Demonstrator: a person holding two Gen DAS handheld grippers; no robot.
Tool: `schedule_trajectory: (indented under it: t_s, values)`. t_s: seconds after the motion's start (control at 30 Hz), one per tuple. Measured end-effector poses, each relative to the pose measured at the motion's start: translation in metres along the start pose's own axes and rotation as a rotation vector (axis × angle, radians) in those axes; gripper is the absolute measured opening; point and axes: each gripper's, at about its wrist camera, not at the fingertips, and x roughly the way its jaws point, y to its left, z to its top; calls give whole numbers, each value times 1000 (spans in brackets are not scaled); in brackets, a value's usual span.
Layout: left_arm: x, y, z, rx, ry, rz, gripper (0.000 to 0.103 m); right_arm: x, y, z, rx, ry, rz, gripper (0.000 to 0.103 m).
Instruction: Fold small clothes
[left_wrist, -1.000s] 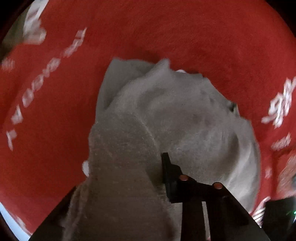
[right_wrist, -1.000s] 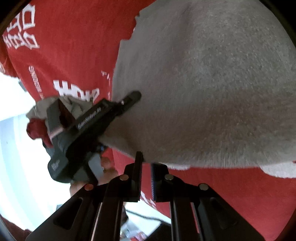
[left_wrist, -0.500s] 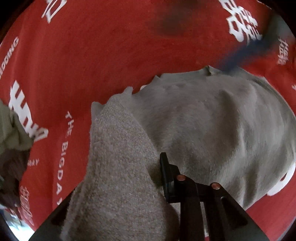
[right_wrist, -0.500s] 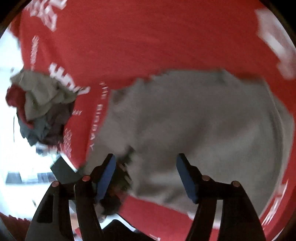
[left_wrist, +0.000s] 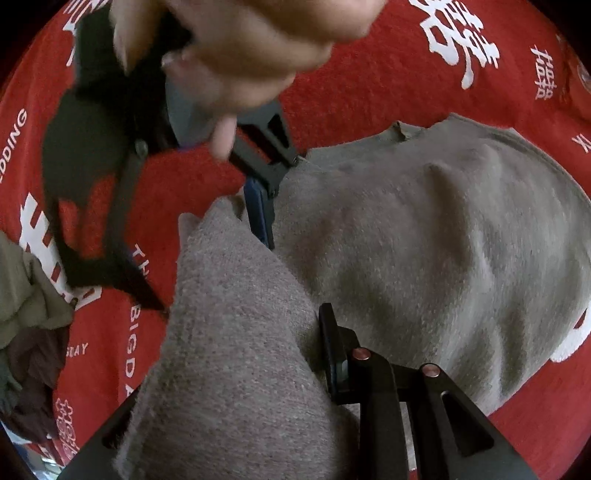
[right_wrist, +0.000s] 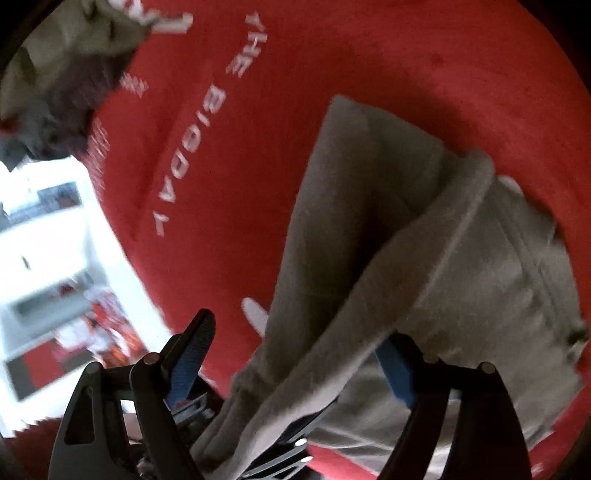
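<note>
Closest to the left wrist camera, the left gripper (left_wrist: 295, 354) is clamped on a raised fold of the grey knitted garment (left_wrist: 424, 258): one dark finger shows against the cloth, while the other is buried under the fabric that drapes thickly over it. From that pinch the lifted fold runs up and away, and the rest of the garment lies spread and rumpled over the red cloth (left_wrist: 369, 92) printed with white lettering and characters. Just beyond the top of the fold stands the right gripper (left_wrist: 207, 273), borne by a person's hand (left_wrist: 240, 48) that fills the top of that view; its jaws are wide apart and closing, one blue-padded finger touching the garment where the fold meets the flat part, the other dark finger out over the red cloth beside the fold. Seen from the right wrist camera, the right gripper (right_wrist: 295, 358) has the raised ridge of the garment (right_wrist: 461, 258) passing between its two blue pads (right_wrist: 188, 362), which do not press on it; the left pad stands over bare red cloth (right_wrist: 369, 55) and the right one lies against the grey fabric. Farther off, at the cloth's edge, a heap of other small clothes (left_wrist: 26, 314) in olive and dark tones lies well apart from the garment.
</note>
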Motion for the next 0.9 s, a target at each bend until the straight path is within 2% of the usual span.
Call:
schedule_trajectory:
  t_s: [0.03, 0.07, 0.1, 0.2, 0.33, 0.47, 0.57, 0.67, 0.73, 0.9]
  values:
    - [0, 0, 0, 3, 5, -2, 25, 2, 1, 1, 7, 0, -35, 61]
    - [-2, -4, 1, 5, 6, -4, 25, 3, 0, -1, 11, -1, -79, 21]
    - [-3, -3, 3, 9, 2, -4, 25, 1, -3, -4, 14, -23, -100, 18]
    - [-19, -6, 13, 21, -22, -17, 25, -18, -11, -24, 30, -138, -48, 14]
    - [-50, -20, 35, 46, -73, -38, 25, -59, -25, -74, 31, -325, 55, 14]
    - [-85, -51, 61, 99, -153, -63, 25, -107, -49, -122, 73, -521, 157, 14]
    - [-104, -89, 81, 169, -207, -95, 25, -132, -83, -179, 122, -668, 186, 14]
    - [-110, -141, 93, 261, -231, -137, 25, -135, -125, -232, 191, -762, 208, 14]
    - [-104, -178, 93, 316, -216, -180, 25, -130, -155, -263, 245, -787, 209, 14]
    - [-73, -248, 79, 439, -140, -228, 25, -71, -235, -316, 453, -775, 229, 14]
